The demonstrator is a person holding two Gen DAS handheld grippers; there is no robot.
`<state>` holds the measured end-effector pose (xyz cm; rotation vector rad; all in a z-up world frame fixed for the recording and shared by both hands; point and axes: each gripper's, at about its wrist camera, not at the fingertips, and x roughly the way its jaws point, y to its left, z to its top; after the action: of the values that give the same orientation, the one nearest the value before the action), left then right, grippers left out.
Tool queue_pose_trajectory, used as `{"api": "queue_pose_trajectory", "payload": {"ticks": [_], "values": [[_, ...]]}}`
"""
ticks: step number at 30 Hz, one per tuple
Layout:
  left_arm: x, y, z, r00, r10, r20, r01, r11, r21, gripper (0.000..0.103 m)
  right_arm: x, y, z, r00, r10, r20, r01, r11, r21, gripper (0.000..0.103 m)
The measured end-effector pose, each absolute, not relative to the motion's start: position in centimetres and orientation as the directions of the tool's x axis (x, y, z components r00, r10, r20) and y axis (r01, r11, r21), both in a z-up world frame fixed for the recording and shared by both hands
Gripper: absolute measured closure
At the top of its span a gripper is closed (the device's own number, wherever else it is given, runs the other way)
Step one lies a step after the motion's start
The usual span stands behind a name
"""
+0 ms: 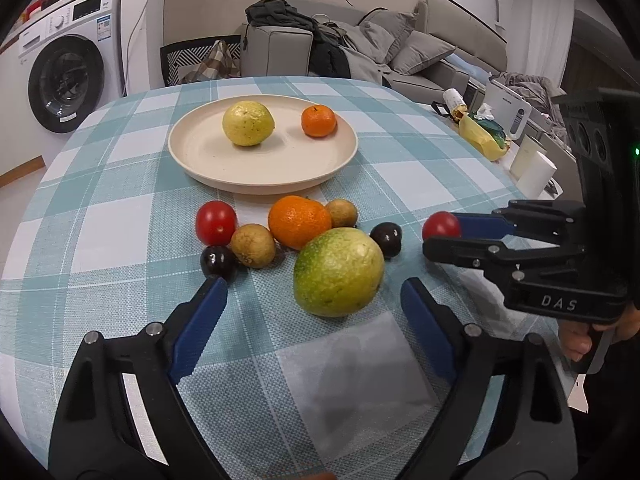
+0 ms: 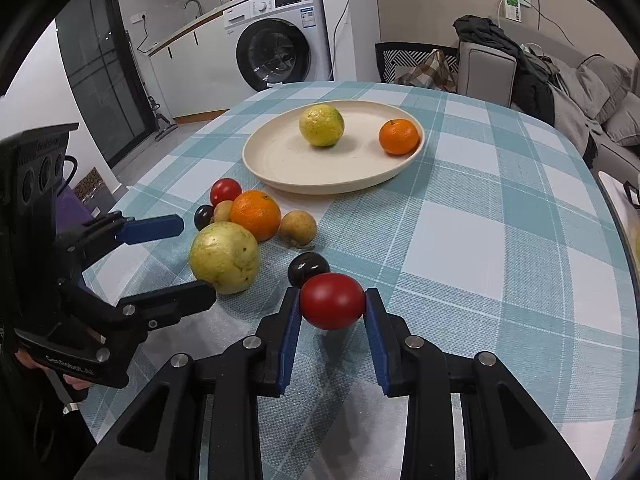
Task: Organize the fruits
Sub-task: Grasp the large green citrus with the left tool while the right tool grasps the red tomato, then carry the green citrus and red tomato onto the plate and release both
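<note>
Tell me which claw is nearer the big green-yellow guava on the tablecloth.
Left. The left claw stands open with the guava just ahead between its fingers. The right claw is off to the guava's right, shut on a red tomato.

The tablecloth (image 2: 500,240) was teal-and-white plaid. A cream plate (image 1: 208,160) carried a yellow guava (image 1: 248,123) and an orange tangerine (image 1: 319,121). The gripped tomato (image 2: 332,301) was red; the pads (image 2: 290,336) were blue on black frames.

Both wrist cameras look down close, sharing the plate (image 1: 264,184) and table (image 2: 500,240).
</note>
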<state>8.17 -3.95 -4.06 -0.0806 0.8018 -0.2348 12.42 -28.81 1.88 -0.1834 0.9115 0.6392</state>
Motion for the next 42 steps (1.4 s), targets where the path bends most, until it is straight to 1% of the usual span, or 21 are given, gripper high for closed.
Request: {"api": "queue_pose_trajectory", "payload": {"ticks": [2, 4, 6, 8, 9, 11, 12, 14, 18, 19, 22, 31, 42], "values": [[8.2, -4.2, -4.0, 0.672, -0.245, -0.699, 0.183, 0.969, -0.164, 0.021, 12.5, -29.0, 2.0, 0.448, 0.436, -0.78, -0.582, 0.805, 0.116, 0.07], [8.2, -4.3, -4.0, 0.674, -0.249, -0.696, 0.184, 0.968, -0.168, 0.022, 12.5, -29.1, 2.2, 0.452, 0.436, -0.778, -0.578, 0.808, 0.117, 0.07], [8.4, -4.4, -4.0, 0.67, -0.247, -0.7, 0.182, 0.969, -0.168, 0.025, 12.5, -29.2, 2.3, 0.455, 0.437, -0.776, -0.577, 0.809, 0.117, 0.07], [8.8, -4.6, -4.1, 0.663, -0.252, -0.705, 0.185, 0.968, -0.172, 0.033, 12.6, -29.3, 2.4, 0.457, 0.439, -0.774, -0.576, 0.809, 0.118, 0.07], [9.0, -4.7, -4.2, 0.659, -0.249, -0.71, 0.182, 0.968, -0.17, 0.034, 12.6, -29.3, 2.4, 0.459, 0.437, -0.773, -0.575, 0.81, 0.116, 0.07], [9.3, -4.8, -4.2, 0.656, -0.245, -0.714, 0.179, 0.969, -0.168, 0.04, 12.6, -29.3, 2.4, 0.463, 0.43, -0.775, -0.574, 0.812, 0.108, 0.07], [9.4, -5.0, -4.2, 0.654, -0.245, -0.716, 0.18, 0.969, -0.167, 0.041, 12.6, -29.4, 2.3, 0.463, 0.431, -0.774, -0.572, 0.813, 0.11, 0.07], [9.6, -5.2, -4.2, 0.651, -0.246, -0.718, 0.186, 0.969, -0.163, 0.048, 12.6, -29.4, 2.4, 0.464, 0.43, -0.774, -0.57, 0.814, 0.11, 0.07], [9.6, -5.6, -4.5, 0.645, -0.243, -0.725, 0.197, 0.969, -0.15, 0.053, 12.6, -29.5, 2.4, 0.466, 0.428, -0.775, -0.57, 0.815, 0.107, 0.07], [9.6, -5.6, -4.5, 0.643, -0.247, -0.725, 0.201, 0.968, -0.151, 0.055, 12.6, -29.4, 2.4, 0.465, 0.427, -0.776, -0.57, 0.815, 0.106, 0.07], [9.5, -5.8, -4.5, 0.644, -0.242, -0.726, 0.205, 0.969, -0.14, 0.056, 12.5, -29.4, 2.4, 0.464, 0.427, -0.776, -0.572, 0.813, 0.106, 0.07], [8.9, -5.5, -3.8, 0.666, -0.272, -0.694, 0.224, 0.961, -0.162, 0.056, 12.5, -29.6, 2.4, 0.468, 0.428, -0.773, -0.567, 0.816, 0.109, 0.07], [8.0, -4.4, -1.6, 0.723, -0.28, -0.631, 0.218, 0.96, -0.176, 0.056, 12.3, -29.6, 2.7, 0.471, 0.452, -0.757, -0.584, 0.803, 0.116, 0.07]]}}
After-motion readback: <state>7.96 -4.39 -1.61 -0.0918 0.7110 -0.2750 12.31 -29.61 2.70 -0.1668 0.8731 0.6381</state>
